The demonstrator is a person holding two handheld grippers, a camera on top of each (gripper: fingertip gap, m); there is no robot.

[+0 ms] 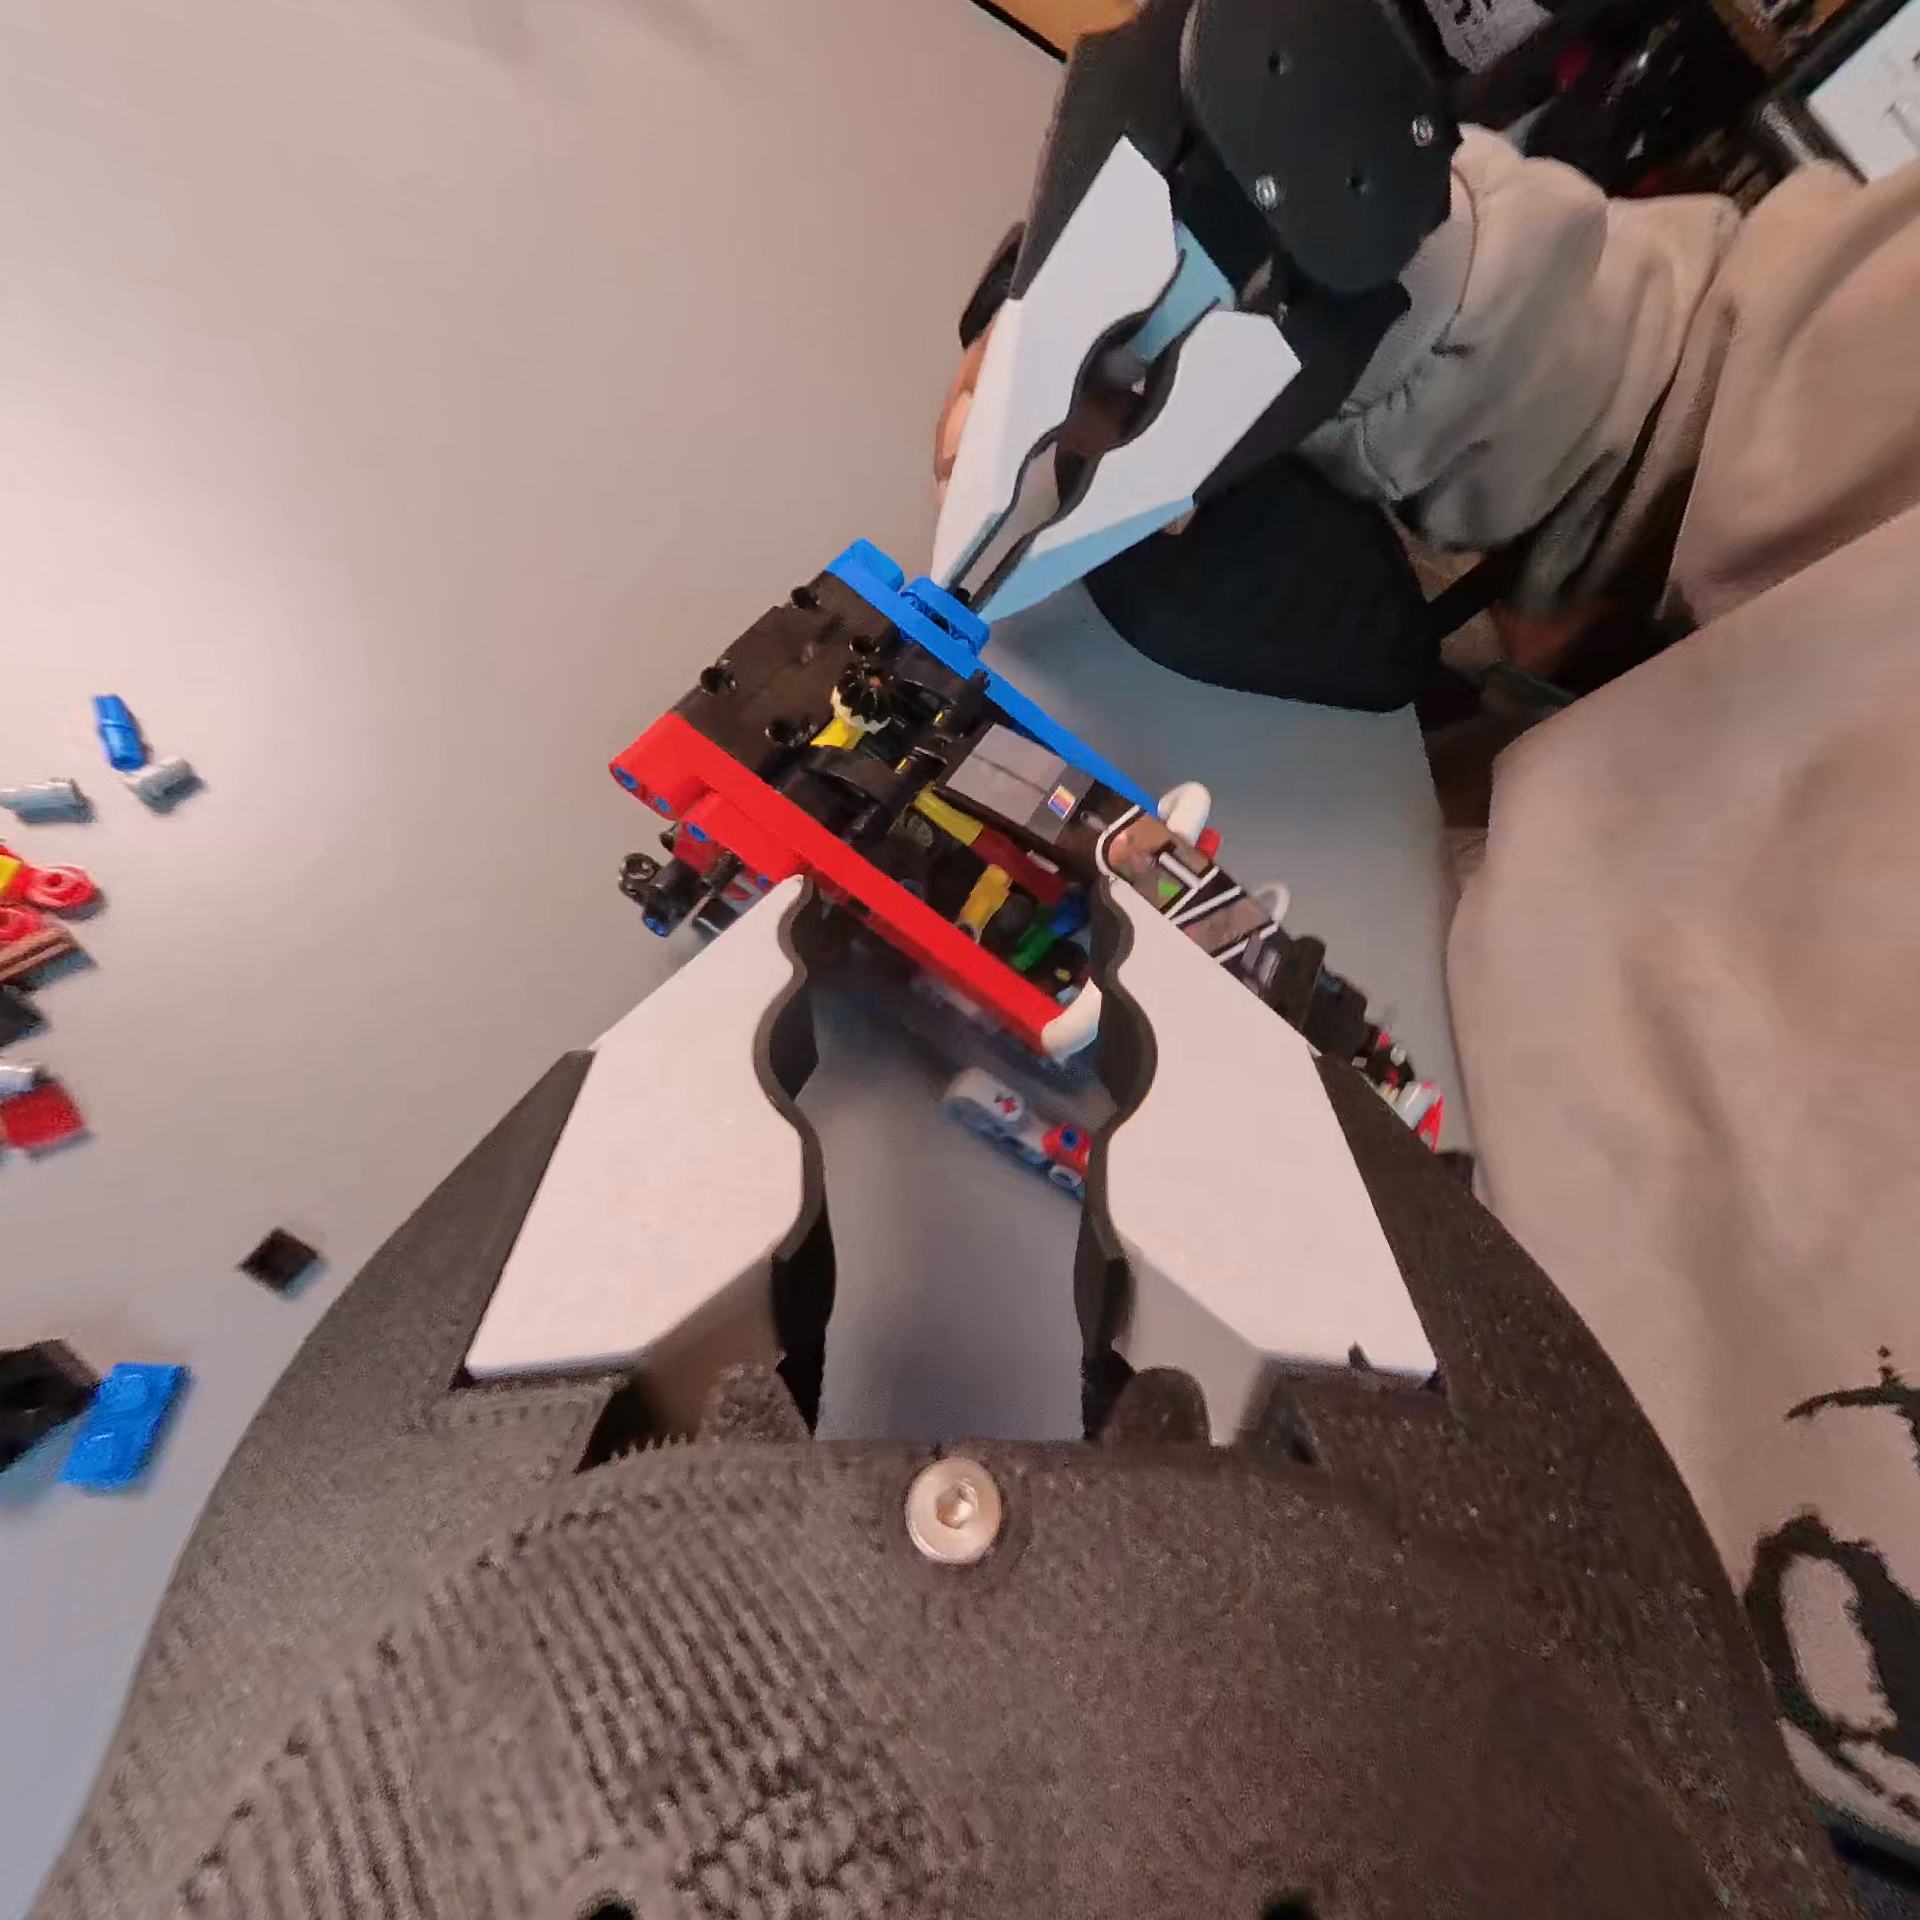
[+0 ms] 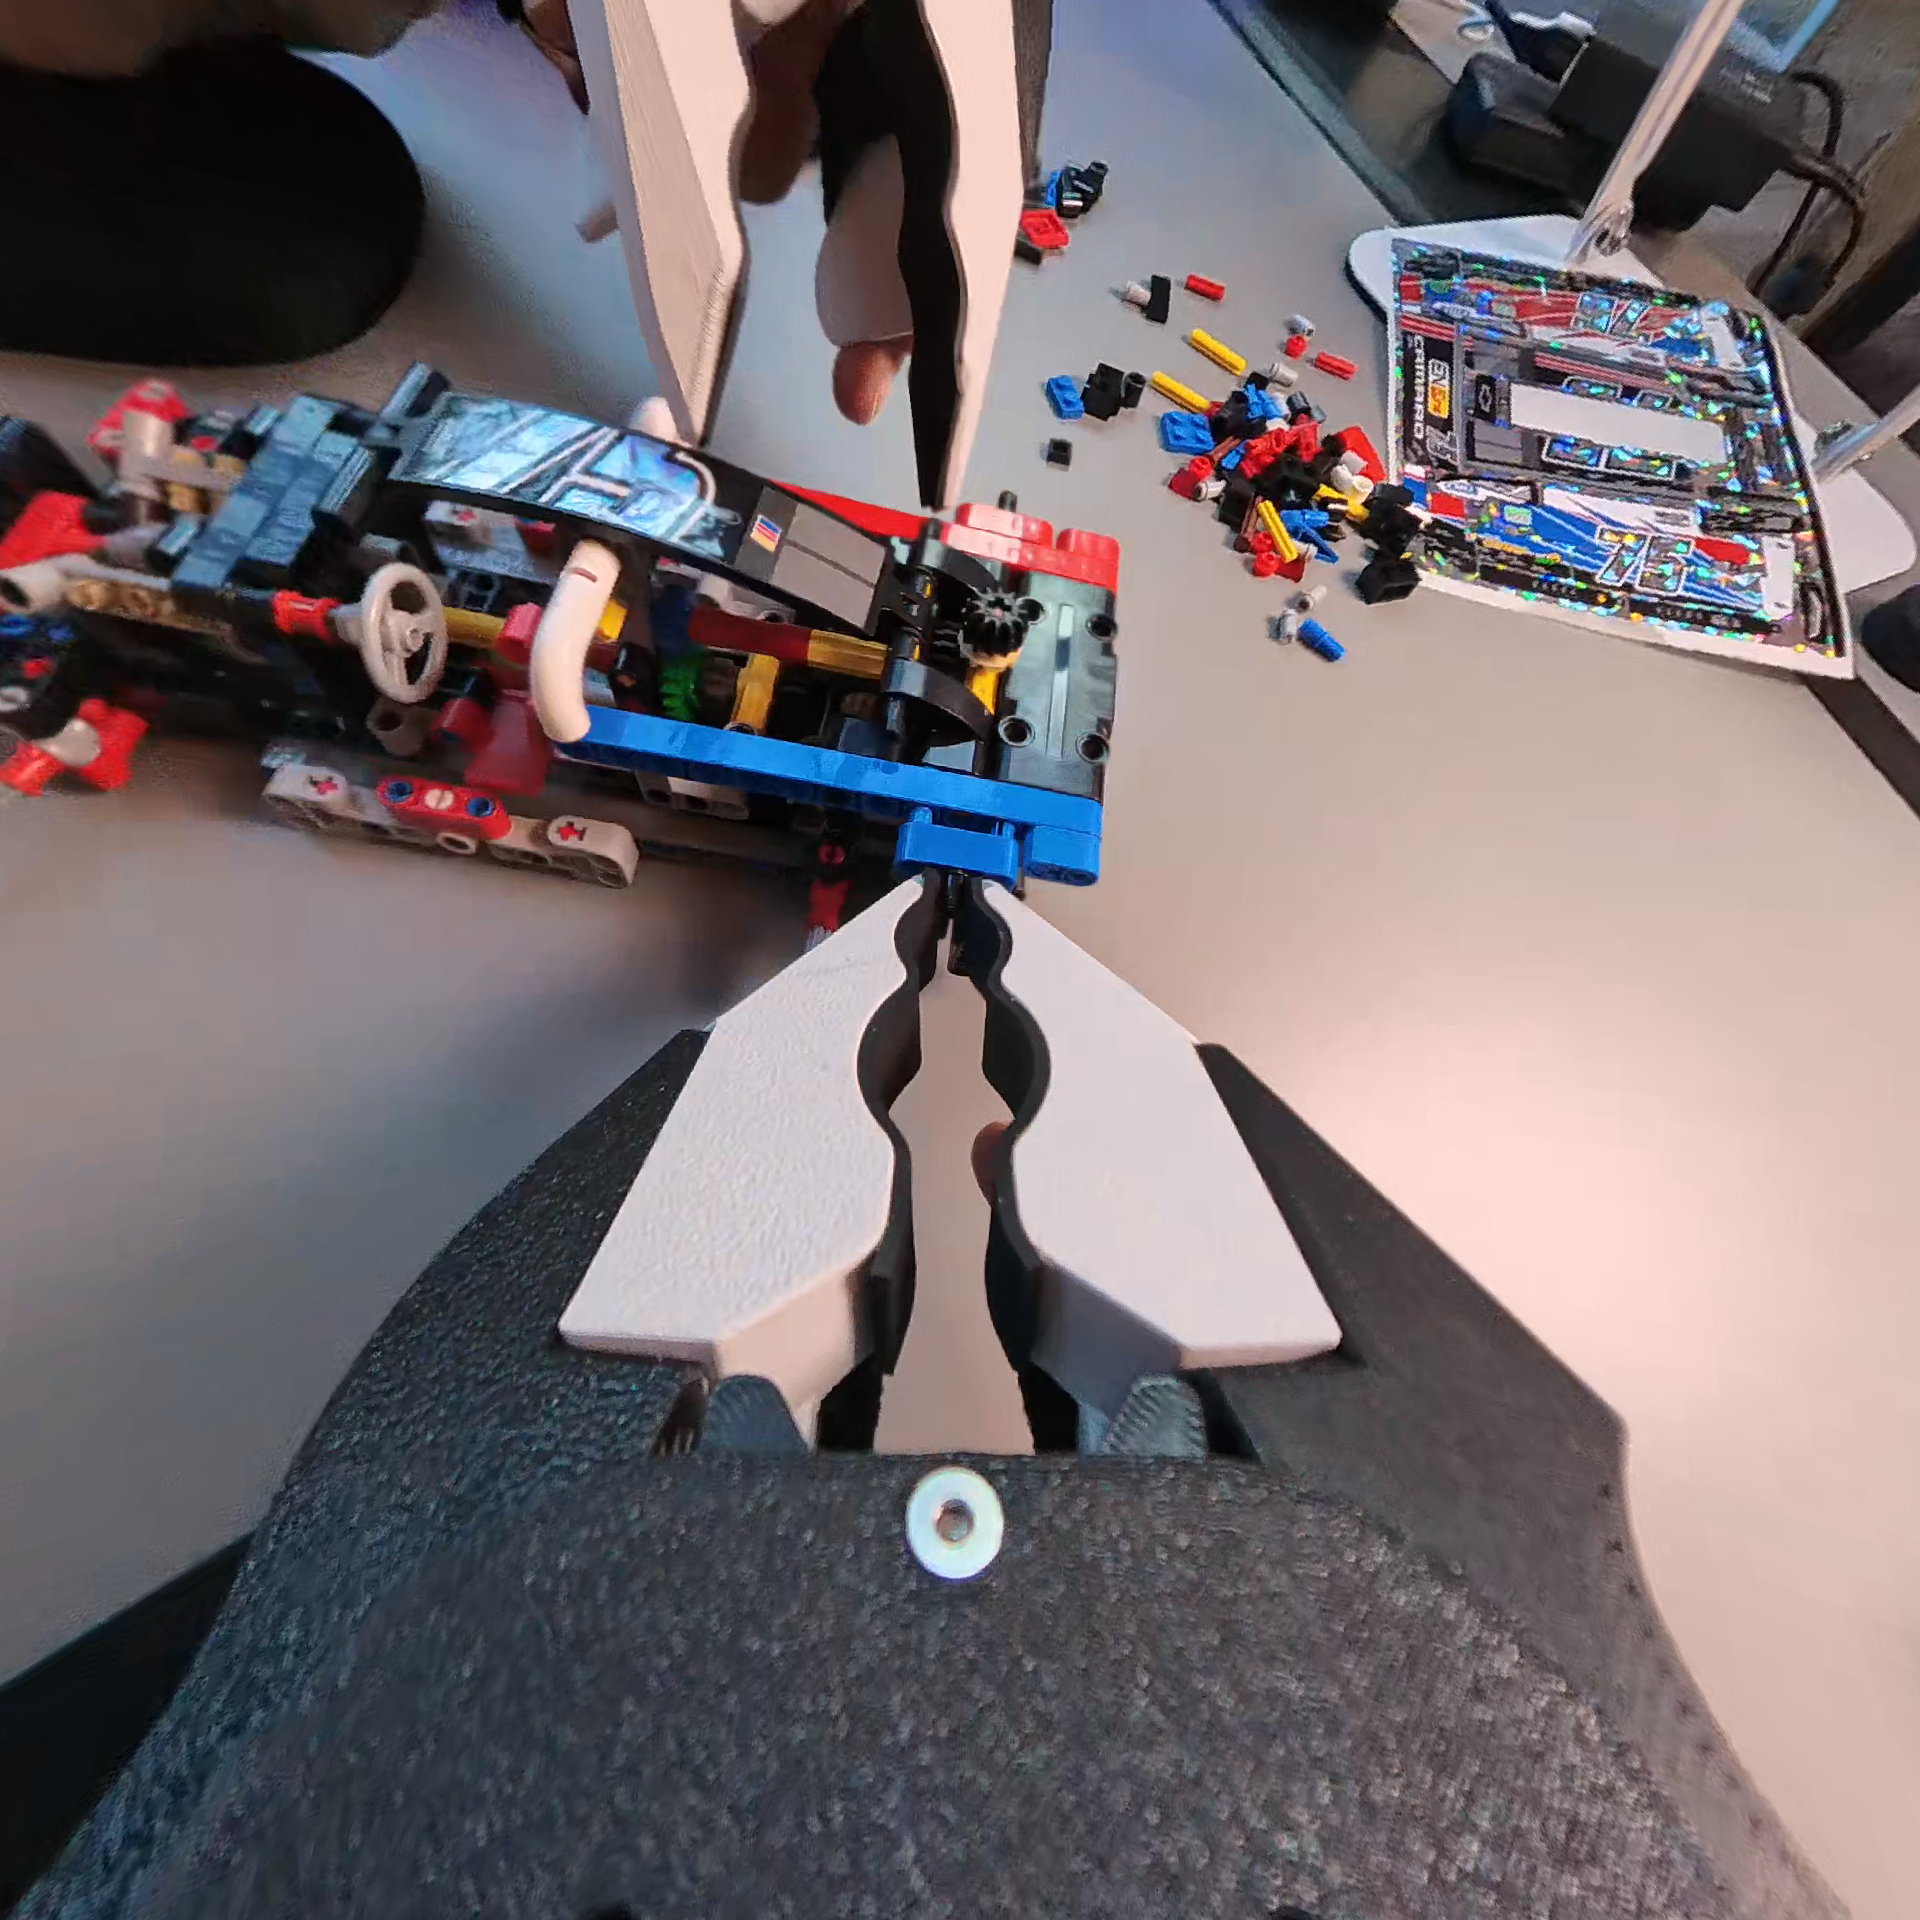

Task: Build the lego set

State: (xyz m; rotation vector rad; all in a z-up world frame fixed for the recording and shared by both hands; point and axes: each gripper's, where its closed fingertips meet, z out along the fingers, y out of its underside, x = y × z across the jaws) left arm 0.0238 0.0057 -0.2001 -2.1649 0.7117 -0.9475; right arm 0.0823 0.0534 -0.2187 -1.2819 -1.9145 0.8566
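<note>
Closest to me, my right claw (image 2: 948, 914) is pinched nearly shut on a small black pin (image 2: 951, 909), its tip right at the blue connector (image 2: 956, 844) on the car's (image 2: 727, 665) near side; I judge I am seating that pin, though I cannot tell how deep it sits. The connector hangs off the blue beam (image 2: 831, 769) just ahead of my tips. Across the car, my left claw (image 1: 951, 935) stands wide open, its two tips straddling the red beam (image 1: 883, 904) on the opposite side, seemingly bracing the model without clamping it. Beyond the beams, much is built already: the black gearbox block, yellow axles, a steering wheel (image 2: 403, 634), a stickered dark panel, and a longer chassis running off to my right claw's left. Still, I see no wheels or outer body yet, so I judge the build is somewhere midway. Farther ahead and to the right of the right claw, a heap of loose parts (image 2: 1268, 457) lies on the tabletop (image 2: 1455, 935), and past it a sticker sheet (image 2: 1600, 468) with many stickers unused.
</note>
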